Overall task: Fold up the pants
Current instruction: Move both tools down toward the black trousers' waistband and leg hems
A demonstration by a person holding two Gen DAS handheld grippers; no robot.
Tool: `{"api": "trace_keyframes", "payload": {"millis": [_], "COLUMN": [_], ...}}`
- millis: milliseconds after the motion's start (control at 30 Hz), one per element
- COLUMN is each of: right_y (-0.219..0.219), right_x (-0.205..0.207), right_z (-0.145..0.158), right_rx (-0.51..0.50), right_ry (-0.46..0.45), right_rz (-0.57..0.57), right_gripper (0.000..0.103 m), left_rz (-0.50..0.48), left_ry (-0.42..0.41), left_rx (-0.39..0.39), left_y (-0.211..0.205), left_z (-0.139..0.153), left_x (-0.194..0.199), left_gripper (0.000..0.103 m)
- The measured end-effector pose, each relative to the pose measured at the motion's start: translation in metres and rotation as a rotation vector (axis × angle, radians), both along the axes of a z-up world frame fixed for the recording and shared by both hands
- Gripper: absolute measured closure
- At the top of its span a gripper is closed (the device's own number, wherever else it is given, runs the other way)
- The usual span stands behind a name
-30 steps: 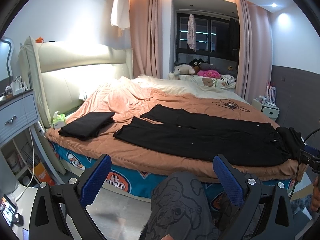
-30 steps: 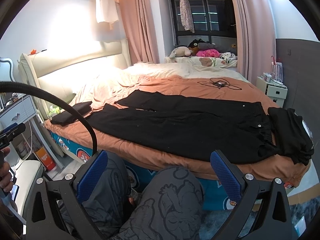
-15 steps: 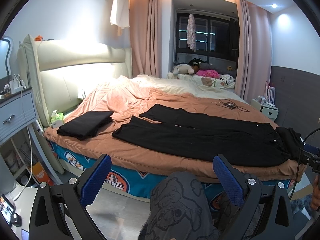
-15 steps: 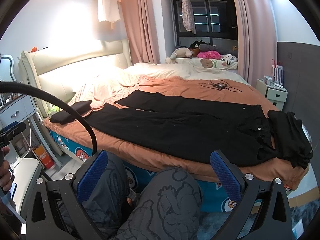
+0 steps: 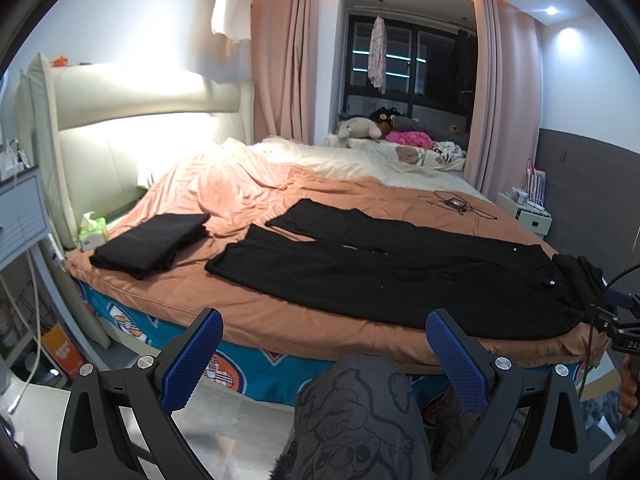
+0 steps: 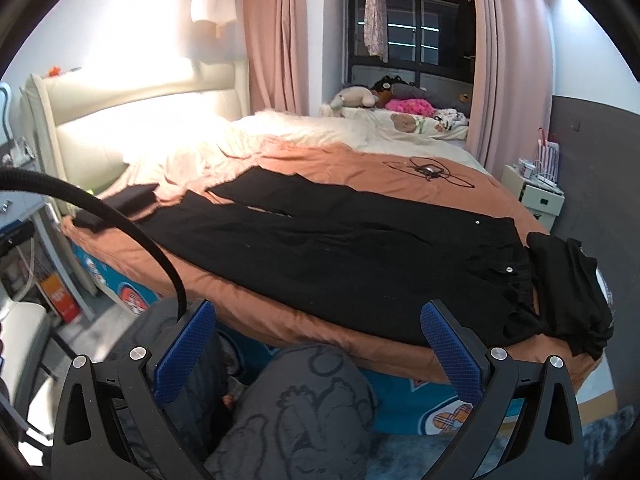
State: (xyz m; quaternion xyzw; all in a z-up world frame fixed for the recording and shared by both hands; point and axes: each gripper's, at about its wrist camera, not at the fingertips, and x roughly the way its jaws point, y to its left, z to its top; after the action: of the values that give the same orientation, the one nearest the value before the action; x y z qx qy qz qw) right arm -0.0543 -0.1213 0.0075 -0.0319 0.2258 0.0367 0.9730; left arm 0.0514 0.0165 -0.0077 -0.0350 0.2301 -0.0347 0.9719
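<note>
Black pants (image 5: pixel 392 276) (image 6: pixel 344 256) lie spread flat on the brown bedspread, legs to the left, waistband with two silver buttons to the right. My left gripper (image 5: pixel 320 356) hangs open in front of the bed's near edge, below the pants, with nothing between its blue pads. My right gripper (image 6: pixel 316 344) is likewise open short of the bed edge, over a person's grey-trousered knee (image 6: pixel 304 412). Neither gripper touches the pants.
A folded black garment (image 5: pixel 152 240) (image 6: pixel 120 204) sits on the bed's left end, a crumpled black one (image 6: pixel 568 288) (image 5: pixel 580 276) at the right end. A tissue box (image 5: pixel 93 228) stands by the headboard. A cable (image 6: pixel 432 170) lies farther back. A nightstand (image 6: pixel 532 196) is at right, drawers (image 5: pixel 20 216) at left.
Both grippers have drifted closer to the bed and slightly right; the pants and other clothes lie as before. Both stay open.
</note>
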Motion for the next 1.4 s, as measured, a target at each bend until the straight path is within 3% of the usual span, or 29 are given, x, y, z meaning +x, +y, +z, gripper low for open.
{"api": "trace_keyframes", "payload": {"millis": [367,567,667,933,1400], "right_y": [0.011,0.007,0.005,-0.012,-0.075], "right_x": [0.069,0.105,0.120,0.152,0.159], "right_z": [-0.015,-0.028,-0.034,-0.046,-0.058], "right_rx": [-0.039,-0.053,-0.044,0.026,0.204], "right_ry": [0.056,0.103,0.130,0.223,0.255], "right_rz": [-0.056,-0.109,-0.126,-0.180,-0.310], "right_gripper": [0.000,0.000,0.009,0.010,0.010], "left_rz": [-0.030,-0.046,-0.051,-0.061,0.013], "left_ry": [0.108,0.158,0.189,0.263,0.377], "left_rx": [-0.040,-0.042,-0.048,-0.070,-0.104], "left_y": [0.004,-0.001,-0.002,-0.006,0.022], "left_z": [-0.032,-0.051,-0.060,-0.085,-0.129], "left_x": [0.073,0.110,0.127,0.171,0.250], "left_gripper": [0.001,0.006,0.012,0.019,0.031]}}
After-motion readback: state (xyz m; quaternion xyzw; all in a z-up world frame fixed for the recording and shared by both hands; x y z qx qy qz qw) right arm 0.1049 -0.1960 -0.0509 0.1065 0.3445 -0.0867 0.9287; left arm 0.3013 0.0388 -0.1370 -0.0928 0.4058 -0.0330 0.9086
